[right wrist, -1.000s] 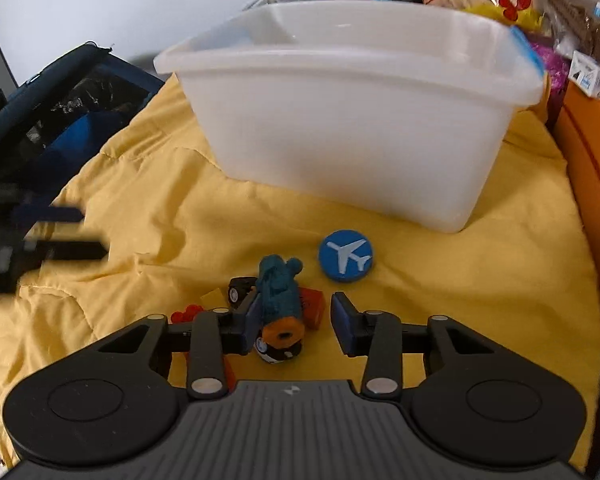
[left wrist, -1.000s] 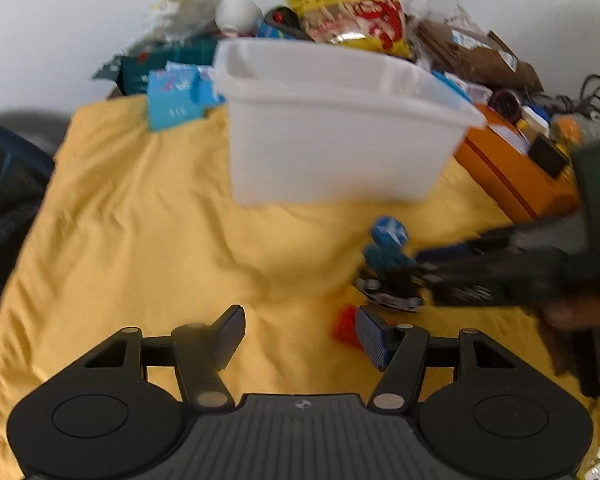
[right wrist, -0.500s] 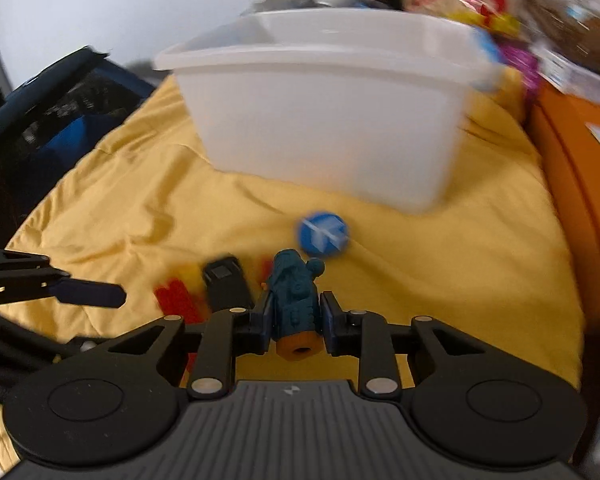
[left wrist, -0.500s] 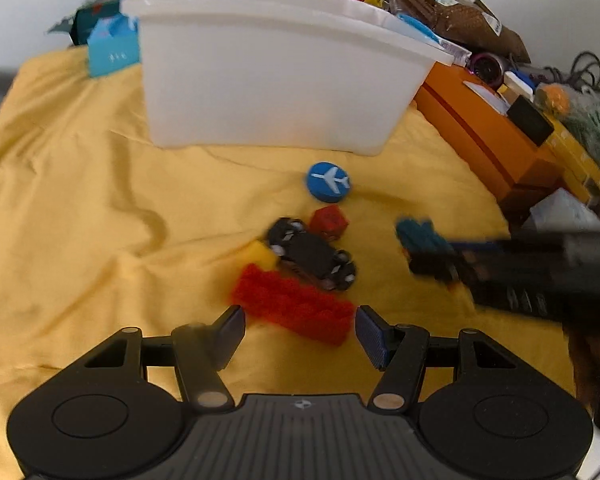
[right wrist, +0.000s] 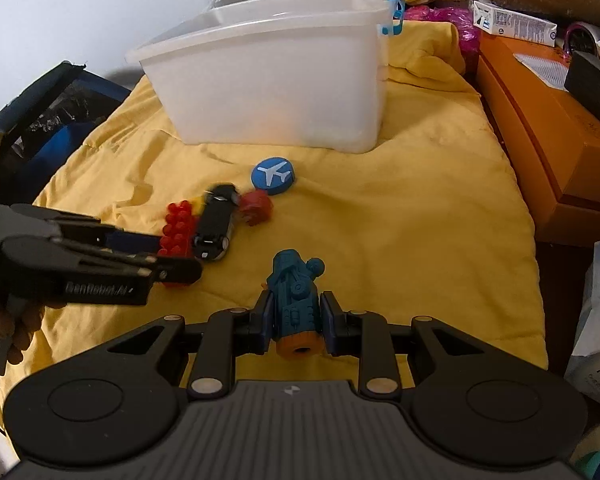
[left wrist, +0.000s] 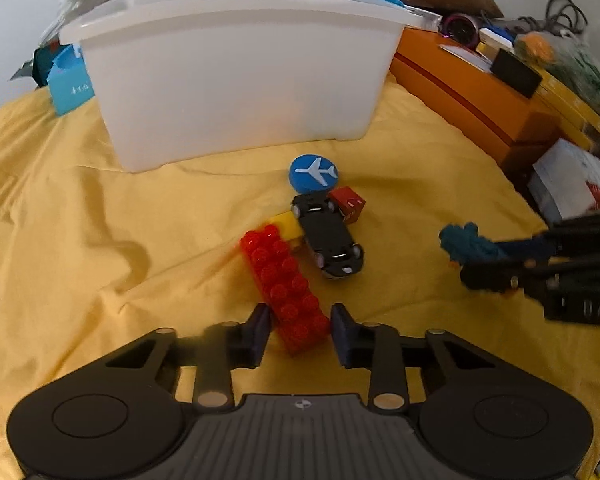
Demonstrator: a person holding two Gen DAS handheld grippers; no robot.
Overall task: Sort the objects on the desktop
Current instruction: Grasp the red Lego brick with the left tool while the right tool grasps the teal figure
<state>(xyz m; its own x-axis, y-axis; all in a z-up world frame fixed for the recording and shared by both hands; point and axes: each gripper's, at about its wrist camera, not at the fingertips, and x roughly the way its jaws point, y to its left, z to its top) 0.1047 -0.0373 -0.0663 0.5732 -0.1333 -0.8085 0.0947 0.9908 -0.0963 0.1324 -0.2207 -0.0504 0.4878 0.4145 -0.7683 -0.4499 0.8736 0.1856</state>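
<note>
Fingers of the right gripper clamp the teal toy above the yellow cloth; left gripper fingers stand released astride the red brick. Both appear rigid, light plastic: grip flat sides, mid-length. Deposit in white bin.

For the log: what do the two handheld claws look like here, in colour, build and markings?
Both are matte black plastic. Each has a ribbed grey centre plate with a small logo, round discs either side, silver pivot screws and dark blue pads. The left claw seen from the right wrist view carries white "GenRobot.AI" lettering on its side. The right claw is the same build. Part of a bare hand grips the left handle.
</note>
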